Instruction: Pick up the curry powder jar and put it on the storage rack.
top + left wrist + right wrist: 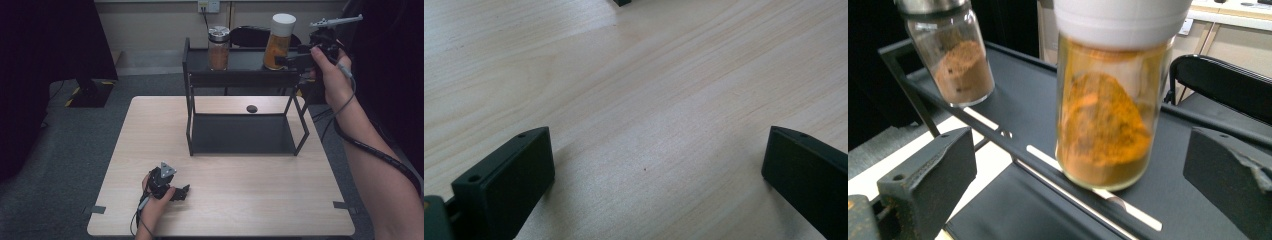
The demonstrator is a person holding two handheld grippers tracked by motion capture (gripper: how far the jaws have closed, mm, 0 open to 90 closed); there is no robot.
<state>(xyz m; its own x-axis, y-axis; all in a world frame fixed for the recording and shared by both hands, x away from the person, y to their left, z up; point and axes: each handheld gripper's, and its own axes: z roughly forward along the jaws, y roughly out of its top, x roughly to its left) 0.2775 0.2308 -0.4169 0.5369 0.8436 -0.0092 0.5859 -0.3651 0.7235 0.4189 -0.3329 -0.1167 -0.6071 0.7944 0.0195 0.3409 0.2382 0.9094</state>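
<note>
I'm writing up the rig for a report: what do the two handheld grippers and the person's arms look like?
Both grippers are black, each with two flat, blocky black jaws that have small screw holes near the tips. The left gripper and the right gripper each carry a grey three-cornered plate on top. A dark cable trails from each; the right one's runs along the forearm in black spiral wrap. Both forearms are bare, with no sleeves in view.

High view: fixed above the near side, facing forward and down over the light wooden table [225, 200] and black metal two-tier shelf [240, 75].
Left gripper view: very near the tabletop, angled down along it.
Right gripper view: close on the white-capped glass jar of orange powder [1108, 125]; jar and shelf shared with the high view.
</note>
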